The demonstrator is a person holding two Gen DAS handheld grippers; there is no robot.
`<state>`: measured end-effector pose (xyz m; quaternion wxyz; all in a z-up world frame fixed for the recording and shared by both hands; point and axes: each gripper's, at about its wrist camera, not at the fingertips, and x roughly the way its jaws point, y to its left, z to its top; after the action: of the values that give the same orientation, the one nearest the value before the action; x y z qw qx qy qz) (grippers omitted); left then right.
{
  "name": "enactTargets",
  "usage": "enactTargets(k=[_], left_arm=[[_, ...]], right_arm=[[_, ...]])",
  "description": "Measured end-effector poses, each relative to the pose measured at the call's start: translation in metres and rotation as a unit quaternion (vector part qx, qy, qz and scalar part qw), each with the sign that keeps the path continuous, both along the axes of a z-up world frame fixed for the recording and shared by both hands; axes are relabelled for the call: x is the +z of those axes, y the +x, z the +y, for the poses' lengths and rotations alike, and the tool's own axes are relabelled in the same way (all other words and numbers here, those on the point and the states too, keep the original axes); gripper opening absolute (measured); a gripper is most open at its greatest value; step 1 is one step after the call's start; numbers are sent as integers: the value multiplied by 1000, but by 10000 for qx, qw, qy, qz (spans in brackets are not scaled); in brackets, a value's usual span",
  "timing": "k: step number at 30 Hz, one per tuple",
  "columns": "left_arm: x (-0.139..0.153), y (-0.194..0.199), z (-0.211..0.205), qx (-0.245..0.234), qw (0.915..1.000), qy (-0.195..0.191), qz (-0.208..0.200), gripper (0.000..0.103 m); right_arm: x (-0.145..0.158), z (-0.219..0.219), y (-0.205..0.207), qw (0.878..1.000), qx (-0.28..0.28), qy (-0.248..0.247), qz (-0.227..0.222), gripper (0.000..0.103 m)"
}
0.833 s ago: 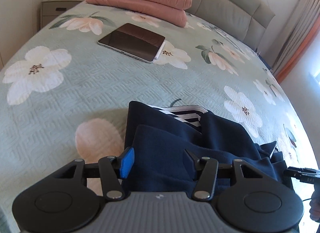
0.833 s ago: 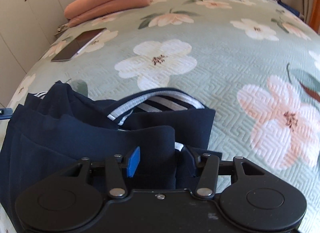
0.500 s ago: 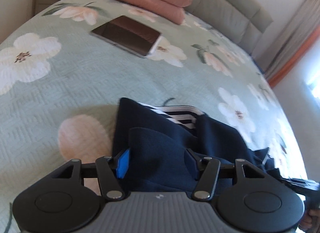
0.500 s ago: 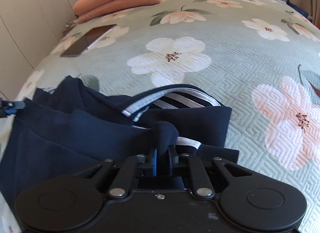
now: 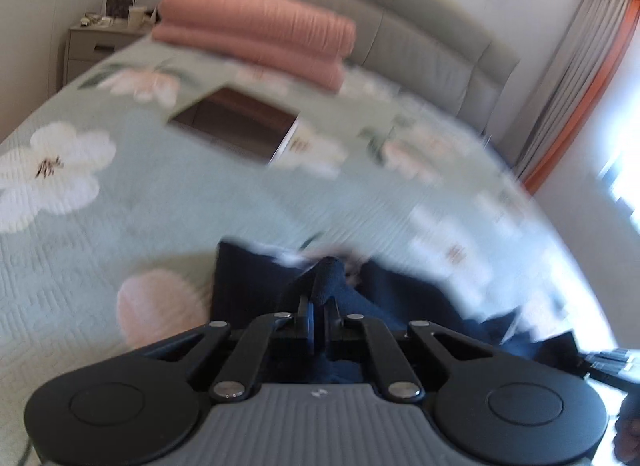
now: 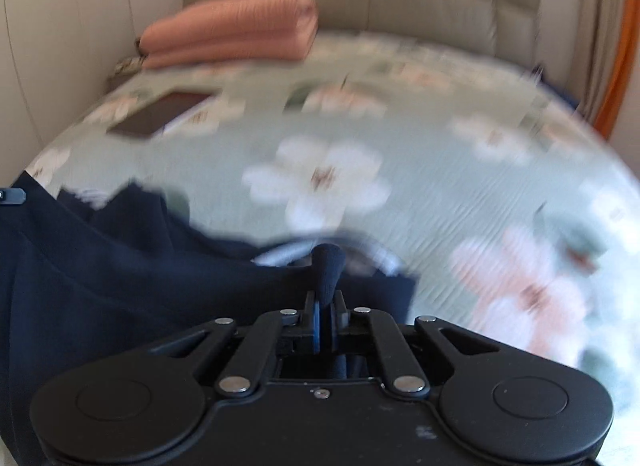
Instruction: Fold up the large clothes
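A navy garment with a striped white-and-navy lining lies bunched on the near part of the floral bedspread. In the left wrist view my left gripper is closing its jaws on a raised fold of the navy garment, and the pads pinch it. My right gripper is likewise closing and clamps another upright fold near the striped collar. The right gripper's tip shows at the far right of the left wrist view. Both views are motion-blurred.
A folded pink quilt lies against the grey headboard. A dark tablet rests on the bedspread in front of it. A nightstand stands at the back left, white wardrobe doors on the left, curtains on the right.
Both grippers went from open astride the garment to shut on pinched folds, the right one first. Both cameras have tilted up, and the scene now blurs with motion.
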<state>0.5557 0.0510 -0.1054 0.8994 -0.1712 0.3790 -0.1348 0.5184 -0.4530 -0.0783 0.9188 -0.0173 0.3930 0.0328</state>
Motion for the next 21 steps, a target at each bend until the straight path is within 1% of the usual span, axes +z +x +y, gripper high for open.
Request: enactTargets(k=[2, 3, 5, 7, 8, 9, 10, 11, 12, 13, 14, 15, 17, 18, 19, 21], left_arm=[[19, 1, 2, 17, 9992, -328, -231, 5], [29, 4, 2, 10, 9984, -429, -381, 5], [42, 18, -3, -16, 9968, -464, -654, 5], [47, 39, -9, 41, 9957, -407, -836, 5], [44, 53, -11, 142, 9954, -404, -862, 6], [39, 65, -11, 297, 9955, -399, -800, 6], [27, 82, -10, 529, 9956, -418, -648, 6], [15, 94, -10, 669, 9954, -434, -531, 6], [0, 107, -11, 810, 9954, -243, -439, 5], [-13, 117, -14, 910, 9951, 73, -370, 5], [-27, 126, -16, 958, 9946, 281, -289, 5], [-42, 133, -16, 1025, 9939, 368, -145, 5], [-68, 140, -13, 1091, 9936, 254, 120, 5], [-78, 140, -15, 1112, 9931, 286, 217, 5], [-84, 137, -15, 1111, 9929, 321, 266, 6], [-89, 128, -18, 1050, 9937, 315, 246, 6]], right_arm=[[22, -1, -3, 9994, -146, -110, -294, 5], [31, 0, -1, 9985, -187, -235, -459, 5], [42, 1, 9, 9954, -237, -493, -781, 5], [42, 2, 29, 9918, -314, -699, -1019, 5], [38, 1, 41, 9901, -362, -779, -1109, 5], [30, 2, 53, 9882, -382, -900, -1181, 5], [19, 4, 65, 9862, -394, -1048, -1222, 5], [5, 6, 79, 9858, -388, -1149, -1161, 5], [-11, 7, 88, 9859, -400, -1232, -1059, 5], [-28, 9, 98, 9861, -417, -1327, -910, 5], [-46, 10, 104, 9868, -421, -1392, -711, 5], [-63, 10, 109, 9877, -441, -1420, -481, 5], [-93, 9, 117, 9897, -375, -1377, 74, 5], [-105, 9, 117, 9891, -361, -1404, 245, 5], [-112, 12, 117, 9876, -325, -1503, 309, 10], [-115, 20, 118, 9832, -218, -1786, 311, 14]])
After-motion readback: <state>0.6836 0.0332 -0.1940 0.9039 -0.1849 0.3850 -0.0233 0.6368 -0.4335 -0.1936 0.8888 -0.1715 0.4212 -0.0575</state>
